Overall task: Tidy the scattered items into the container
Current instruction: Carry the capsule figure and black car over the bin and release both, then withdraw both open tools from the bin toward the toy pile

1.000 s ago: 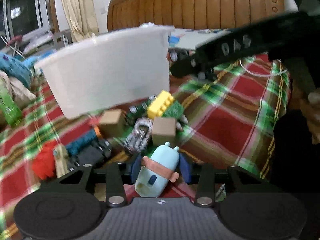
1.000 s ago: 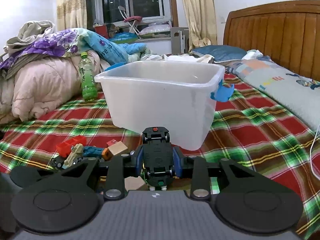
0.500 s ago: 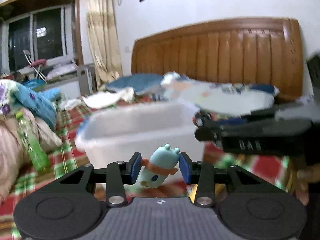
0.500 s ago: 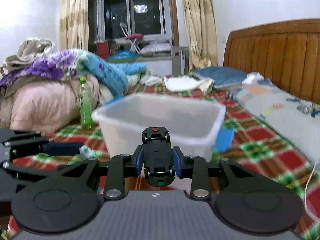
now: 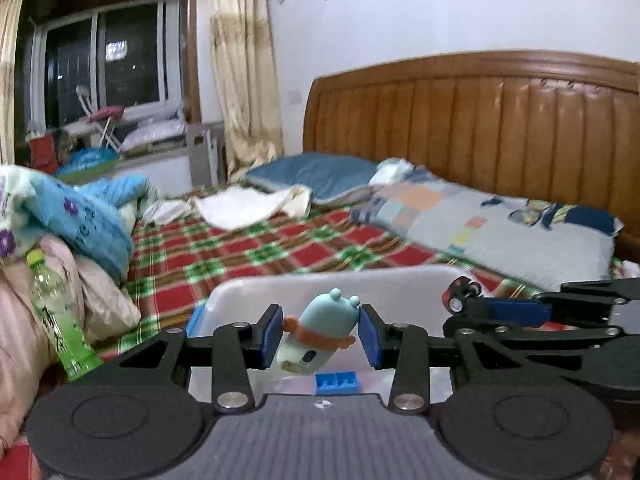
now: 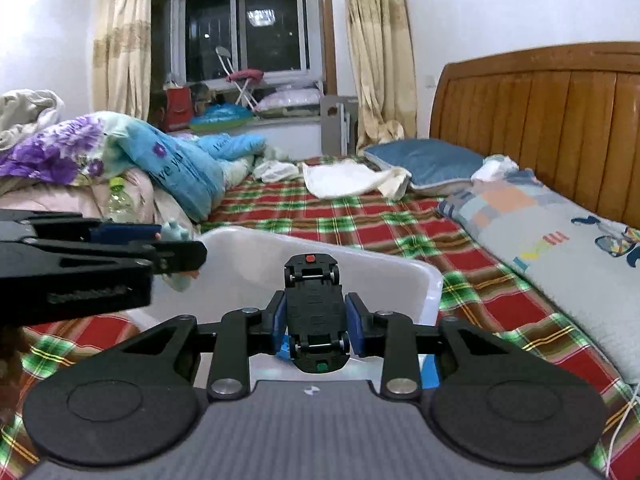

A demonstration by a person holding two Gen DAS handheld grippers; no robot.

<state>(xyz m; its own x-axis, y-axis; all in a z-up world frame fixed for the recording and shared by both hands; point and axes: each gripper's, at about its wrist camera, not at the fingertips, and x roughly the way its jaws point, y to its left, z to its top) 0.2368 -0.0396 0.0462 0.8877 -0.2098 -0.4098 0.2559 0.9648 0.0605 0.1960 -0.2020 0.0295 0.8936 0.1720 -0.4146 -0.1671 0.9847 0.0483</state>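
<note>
Both tongs carry a toy over the white container, poised to drop

The left tongs [image 5: 319, 333] pinch a pale blue figurine [image 5: 318, 332] tilted between the pads, and the right tongs [image 6: 316, 322] clamp a black toy car [image 6: 315, 314] belly-up, nose forward; each hangs above the open white container [image 6: 256, 252] on the plaid bed [image 6: 360, 216] so a release should land inside, where a blue brick [image 5: 337, 383] already lies

Ahead lies a red-and-green plaid blanket [image 5: 224, 248], with a blue pillow [image 6: 424, 160] and white cloth [image 6: 344, 178] beyond. A green bottle [image 5: 60, 320] leans left; the wooden headboard [image 5: 500, 120] stands right.
</note>
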